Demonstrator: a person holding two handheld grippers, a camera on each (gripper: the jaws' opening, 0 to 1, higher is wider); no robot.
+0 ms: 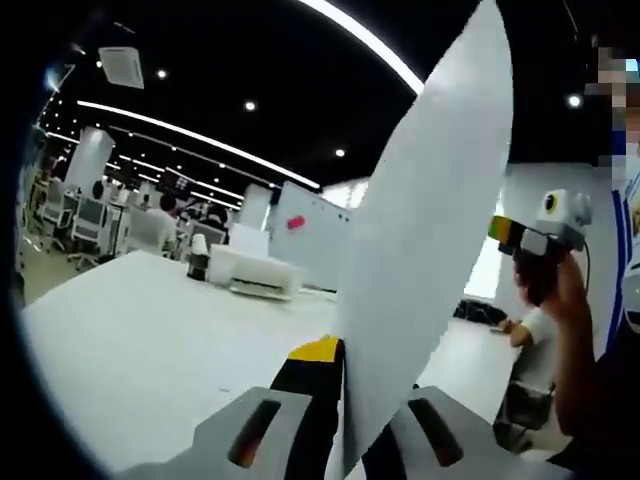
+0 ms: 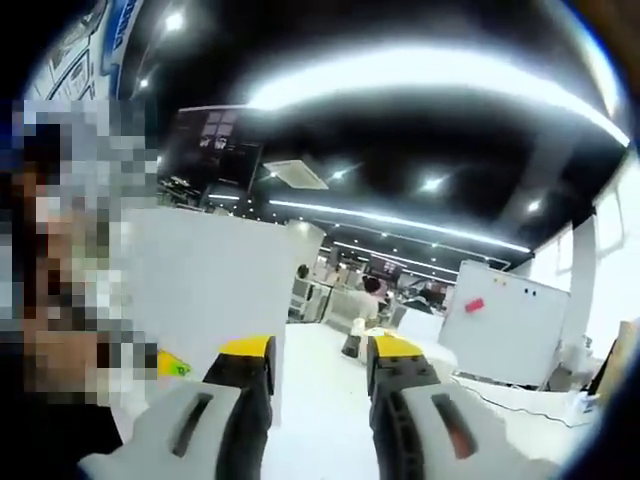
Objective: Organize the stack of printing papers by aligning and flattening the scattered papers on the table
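Note:
A white stack of printing paper (image 1: 430, 230) stands up on edge from between my left gripper's jaws and leans toward the upper right. My left gripper (image 1: 345, 375) is shut on its lower end; one yellow fingertip (image 1: 320, 350) shows, the other is behind the paper. A hand holds my right gripper (image 1: 540, 235) to the right of the paper in the left gripper view. In the right gripper view my right gripper (image 2: 320, 350) is open with nothing between its jaws. The paper (image 2: 200, 290) stands just behind its left jaw.
A long white table (image 1: 140, 330) stretches below and away. On its far end sit a white printer-like box (image 1: 255, 272) and a dark bottle (image 1: 198, 262). A whiteboard (image 2: 500, 320) stands behind, with seated people and office chairs further back. A person stands close on the right.

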